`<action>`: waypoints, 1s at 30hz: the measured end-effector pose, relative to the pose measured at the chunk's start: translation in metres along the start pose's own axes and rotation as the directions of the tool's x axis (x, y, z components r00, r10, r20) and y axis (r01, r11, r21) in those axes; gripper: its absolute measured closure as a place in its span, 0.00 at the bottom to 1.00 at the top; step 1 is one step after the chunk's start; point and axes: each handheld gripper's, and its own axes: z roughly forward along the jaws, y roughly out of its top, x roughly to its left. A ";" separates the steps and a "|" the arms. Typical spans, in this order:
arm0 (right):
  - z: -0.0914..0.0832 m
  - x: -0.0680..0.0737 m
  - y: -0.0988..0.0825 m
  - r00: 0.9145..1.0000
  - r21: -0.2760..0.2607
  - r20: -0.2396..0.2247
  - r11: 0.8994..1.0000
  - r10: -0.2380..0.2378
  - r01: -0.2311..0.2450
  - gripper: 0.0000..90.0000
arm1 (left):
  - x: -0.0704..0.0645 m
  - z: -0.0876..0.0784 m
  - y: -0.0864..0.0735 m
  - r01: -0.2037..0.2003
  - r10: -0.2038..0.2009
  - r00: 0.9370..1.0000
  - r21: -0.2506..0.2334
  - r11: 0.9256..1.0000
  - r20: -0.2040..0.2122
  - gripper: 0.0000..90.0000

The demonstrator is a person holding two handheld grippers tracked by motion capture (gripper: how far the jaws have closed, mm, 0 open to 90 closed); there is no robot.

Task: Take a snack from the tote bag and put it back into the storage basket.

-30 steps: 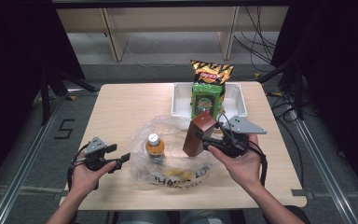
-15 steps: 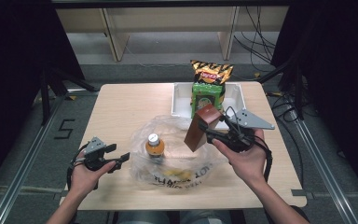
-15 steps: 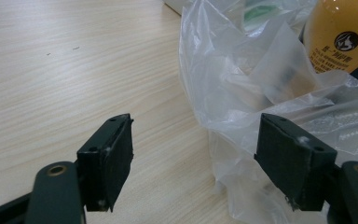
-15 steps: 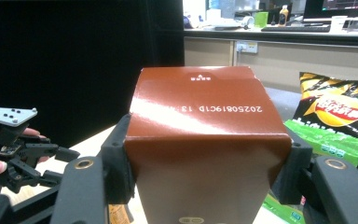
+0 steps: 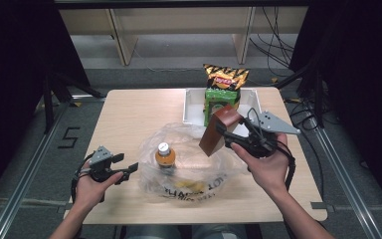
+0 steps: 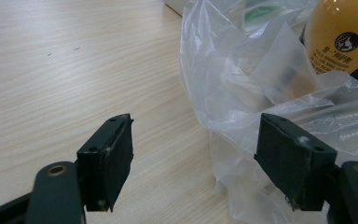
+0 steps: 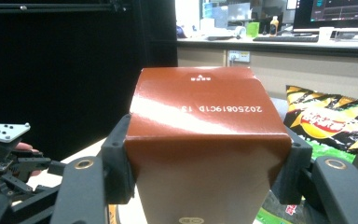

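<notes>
— While the wooden surface (image 5: pixel 129 107) carries everything, what is biggest on it?
— The clear plastic bag (image 5: pixel 191 162), spread at the middle. Dark print runs along its near edge, too crumpled to read. Behind it sits a white tray (image 5: pixel 193 105) holding a green packet (image 5: pixel 220 101) and a yellow-and-black crisp bag (image 5: pixel 225 77) with a red logo I cannot make out.

— And the brown carton (image 5: pixel 218 130)?
— It is lifted, tilted, above the bag's right edge, just in front of the tray. The right tongs (image 5: pixel 227 133) are clamped on its two sides. In the right gripper view the carton (image 7: pixel 205 140) shows white print upside down, reading "20250819CID 13".

— The orange bottle (image 5: pixel 164 155)?
— It stands upright inside the bag, white cap up. The left gripper view shows a dark round emblem on the bottle (image 6: pixel 342 35) with small lettering I cannot read.

— The left tongs (image 5: pixel 126 173)?
— Spread wide and empty, low by the bag's left edge; one pad (image 6: pixel 291 161) touches the plastic.
</notes>
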 end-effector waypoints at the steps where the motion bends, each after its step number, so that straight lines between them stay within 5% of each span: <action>1: -0.001 0.000 0.001 1.000 -0.002 0.001 1.000 0.004 -0.004 0.44 | 0.000 0.000 0.000 -0.001 0.001 1.000 0.001 1.000 0.000 0.30; 30: -0.010 -0.020 0.024 0.996 -0.069 0.085 0.998 0.006 0.000 0.44 | 0.001 -0.001 0.000 -0.013 0.013 1.000 0.004 1.000 -0.001 0.30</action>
